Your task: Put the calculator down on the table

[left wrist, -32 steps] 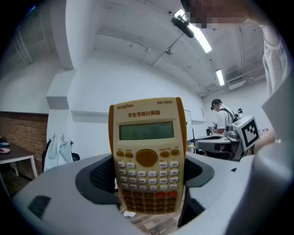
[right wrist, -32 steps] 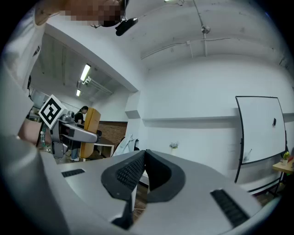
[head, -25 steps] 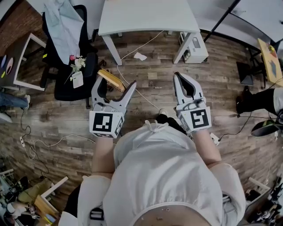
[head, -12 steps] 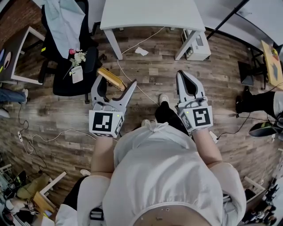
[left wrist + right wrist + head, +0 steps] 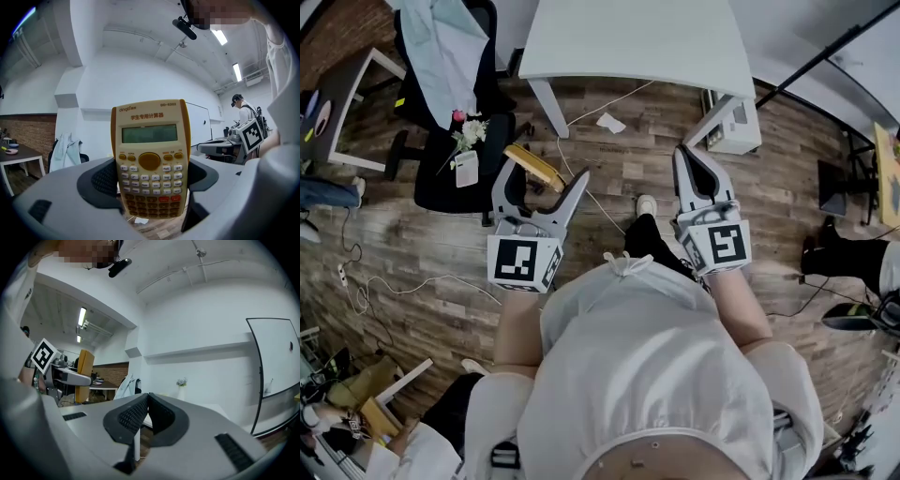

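The calculator [image 5: 150, 159] was gripped by the left gripper [image 5: 150, 185], whose jaws were clamped against its two long sides. It was held upright with the keys turned towards that gripper's camera. The lower key rows sat between the dark pads [image 5: 105, 180], and the display stood clear above them.

In the head view the left gripper [image 5: 542, 178] and the yellow calculator [image 5: 534, 167] were seen over the wooden floor [image 5: 628, 173]. They were short of the near edge of the white table [image 5: 633, 37], just in front of its near-left leg [image 5: 543, 108].

The right gripper [image 5: 689, 159] was held beside it, below the table's near-right corner. In its own view the right gripper [image 5: 148, 397] was seen with jaws brought together at the tips and nothing between them.

A strip of floor was left between both grippers and the table's near edge. It was crossed by a light cable [image 5: 598, 105], and a scrap of paper [image 5: 610, 123] lay on it.

Left of the left gripper a dark office chair [image 5: 455, 173] was placed, with a pale garment [image 5: 441, 47] draped over its back and a small bunch of flowers [image 5: 469, 133] on its seat.

A white box-like unit [image 5: 733, 122] stood against the table's near-right leg; what it held could not be made out.
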{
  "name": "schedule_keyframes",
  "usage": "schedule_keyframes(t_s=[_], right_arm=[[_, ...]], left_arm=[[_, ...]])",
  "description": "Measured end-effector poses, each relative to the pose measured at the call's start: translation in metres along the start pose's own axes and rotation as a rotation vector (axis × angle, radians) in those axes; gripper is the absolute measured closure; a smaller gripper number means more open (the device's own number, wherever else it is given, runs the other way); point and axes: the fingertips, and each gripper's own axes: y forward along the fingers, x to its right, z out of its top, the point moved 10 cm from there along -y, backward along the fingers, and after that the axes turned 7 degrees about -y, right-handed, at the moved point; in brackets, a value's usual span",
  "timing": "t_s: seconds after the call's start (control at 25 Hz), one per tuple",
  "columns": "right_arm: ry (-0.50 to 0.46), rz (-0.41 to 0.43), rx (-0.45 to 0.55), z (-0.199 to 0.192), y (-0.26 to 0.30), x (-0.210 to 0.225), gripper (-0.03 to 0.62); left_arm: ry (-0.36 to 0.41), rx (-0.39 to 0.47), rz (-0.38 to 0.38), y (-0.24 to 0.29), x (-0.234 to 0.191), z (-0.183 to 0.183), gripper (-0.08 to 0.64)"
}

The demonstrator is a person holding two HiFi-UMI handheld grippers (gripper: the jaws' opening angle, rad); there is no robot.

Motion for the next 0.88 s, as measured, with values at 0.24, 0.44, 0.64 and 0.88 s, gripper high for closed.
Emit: schedule_keyframes(t_s=[0.24,0.44,0.64,0.88], right_arm=[[-0.017,0.064,0.006,-0.005,0.074,0.079,0.588],[-0.021,0.098,0.023,-0.012,0.130,0.158,0.588],[0.002,0.093,0.010,-0.030,0.169,0.224,0.588],[0.040,0.087,-0.032,-0.052,0.211,0.268,0.588]], left_arm=[[0.002,0.013,0.048,0.093,-0.005,0.015,0.137],[0.007,0.024,0.090,0.181,-0.003,0.029,0.137],[0.013,0.020,0.107,0.254,0.001,0.032,0.138],[-0.008,-0.042,0.107,0.321,-0.011,0.022,0.138]])
